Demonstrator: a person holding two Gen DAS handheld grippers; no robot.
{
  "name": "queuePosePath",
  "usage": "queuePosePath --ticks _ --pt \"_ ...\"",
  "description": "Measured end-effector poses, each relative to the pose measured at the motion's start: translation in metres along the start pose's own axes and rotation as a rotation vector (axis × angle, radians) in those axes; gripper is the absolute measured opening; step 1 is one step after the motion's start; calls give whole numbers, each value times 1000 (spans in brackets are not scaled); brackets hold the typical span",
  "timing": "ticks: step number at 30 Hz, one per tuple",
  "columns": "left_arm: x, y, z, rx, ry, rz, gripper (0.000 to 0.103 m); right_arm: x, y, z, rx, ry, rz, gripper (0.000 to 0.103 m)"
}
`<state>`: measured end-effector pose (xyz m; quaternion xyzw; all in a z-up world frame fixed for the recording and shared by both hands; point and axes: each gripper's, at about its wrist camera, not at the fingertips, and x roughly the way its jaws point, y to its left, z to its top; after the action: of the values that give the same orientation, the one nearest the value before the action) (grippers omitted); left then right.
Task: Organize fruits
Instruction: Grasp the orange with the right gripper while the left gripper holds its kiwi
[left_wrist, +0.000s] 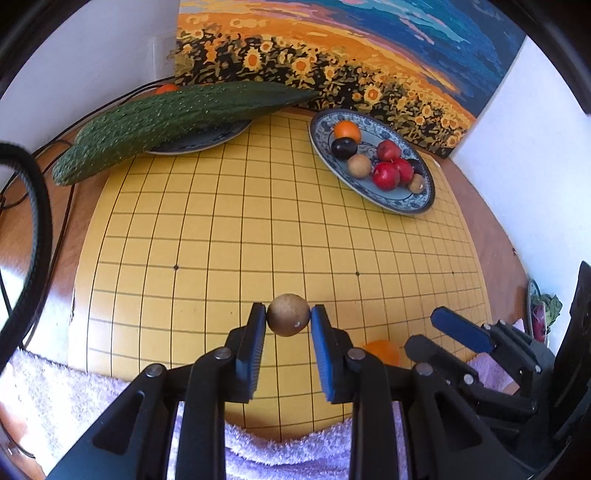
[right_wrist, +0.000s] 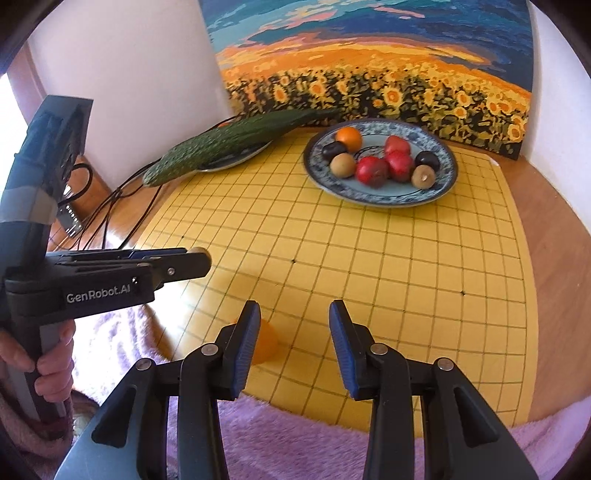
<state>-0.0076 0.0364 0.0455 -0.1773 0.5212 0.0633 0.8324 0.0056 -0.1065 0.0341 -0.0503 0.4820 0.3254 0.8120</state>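
Observation:
My left gripper (left_wrist: 288, 315) is shut on a round brown kiwi-like fruit (left_wrist: 288, 314) and holds it above the yellow grid board (left_wrist: 258, 221). A blue patterned plate (left_wrist: 399, 205) at the far right holds an orange (left_wrist: 347, 131), a dark plum, brown fruits and red apples (left_wrist: 386, 175); it also shows in the right wrist view (right_wrist: 380, 197). My right gripper (right_wrist: 293, 328) is open and empty above the board's near edge. An orange fruit (right_wrist: 264, 341) lies on the board just left of its left finger. The left gripper (right_wrist: 110, 273) shows side-on there.
A second plate (left_wrist: 207, 138) at the far left carries a long green cucumber (left_wrist: 166, 122), with an orange behind it. A sunflower painting leans on the back wall. Cables run at the left. A purple towel (right_wrist: 295, 435) covers the near edge.

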Motion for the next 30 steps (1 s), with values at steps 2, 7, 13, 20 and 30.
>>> queuePosePath --ticks 2,7,13,20,30 --pt "0 1 -3 -2 2 3 26 0 3 -2 -6 3 6 41" --pt "-3 3 -10 -6 6 7 26 1 8 -6 -8 11 25 41" --pt "-5 7 -18 -12 10 15 26 6 18 -10 -33 18 44 41" --pt "-10 13 -23 -25 9 22 26 17 24 -14 -62 38 13 41" --pt "-11 8 -22 -8 7 7 26 21 19 -14 -47 62 9 36"
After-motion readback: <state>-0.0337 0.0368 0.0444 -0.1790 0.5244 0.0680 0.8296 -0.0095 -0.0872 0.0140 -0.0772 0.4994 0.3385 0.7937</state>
